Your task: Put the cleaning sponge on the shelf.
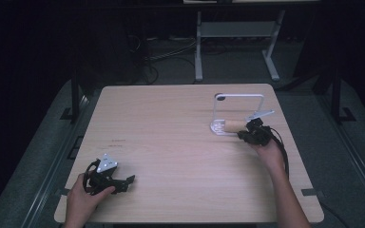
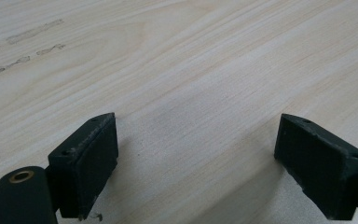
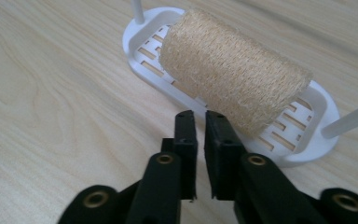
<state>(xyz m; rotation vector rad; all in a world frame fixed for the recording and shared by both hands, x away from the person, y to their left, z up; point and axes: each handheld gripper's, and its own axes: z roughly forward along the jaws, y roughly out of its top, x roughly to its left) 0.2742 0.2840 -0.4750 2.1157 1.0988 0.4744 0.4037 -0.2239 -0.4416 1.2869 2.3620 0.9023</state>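
A tan loofah roll (image 3: 233,77) lies on a white slotted dish (image 3: 303,156) with thin white posts. In the high view the roll (image 1: 233,126) and the dish (image 1: 217,128) sit at the table's right, under a white arched frame (image 1: 237,97). My right gripper (image 3: 200,116) points at the roll's near end, just short of it. Its jaws stand a narrow slit apart with nothing between them. From above, that right gripper (image 1: 244,135) is beside the dish. My left gripper (image 1: 128,183) rests near the front left edge. Seen along its own jaws, the left gripper (image 2: 196,158) is wide open over bare wood.
The light wooden table (image 1: 171,142) has faint dark marks (image 1: 117,141) left of centre. A white desk frame (image 1: 198,47) and cables lie on the dark floor beyond the far edge. Bare wood spans the space between the two hands.
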